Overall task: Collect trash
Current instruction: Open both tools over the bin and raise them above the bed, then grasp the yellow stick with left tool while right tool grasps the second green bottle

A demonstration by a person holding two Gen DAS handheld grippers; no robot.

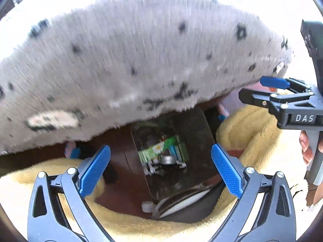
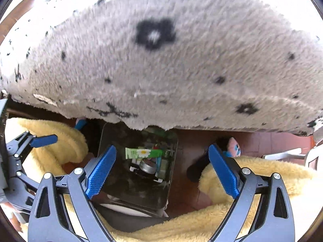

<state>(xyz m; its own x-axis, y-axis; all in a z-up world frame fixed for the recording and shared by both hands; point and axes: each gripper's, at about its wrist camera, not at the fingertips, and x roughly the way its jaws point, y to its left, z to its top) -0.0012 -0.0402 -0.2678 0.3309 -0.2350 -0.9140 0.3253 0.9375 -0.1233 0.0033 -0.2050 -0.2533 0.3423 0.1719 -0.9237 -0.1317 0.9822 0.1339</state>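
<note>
A dark bin (image 1: 193,133) (image 2: 113,139) stands on the brown floor below both grippers. Inside it lie a green wrapper with a daisy (image 1: 159,148) (image 2: 144,153), a small round metal piece (image 1: 166,159) (image 2: 147,167) and other scraps. My left gripper (image 1: 161,167) is open and empty above the bin. My right gripper (image 2: 161,167) is open and empty above it too; it also shows at the right of the left wrist view (image 1: 254,90). The left gripper shows at the left edge of the right wrist view (image 2: 43,140).
A grey shaggy rug with black spots (image 1: 131,56) (image 2: 171,60) fills the upper half of both views and overhangs the bin's far side. Yellow fleece (image 1: 248,125) (image 2: 252,173) lies on both sides of the bin. A small pink and blue plush (image 2: 234,147) sits on the floor.
</note>
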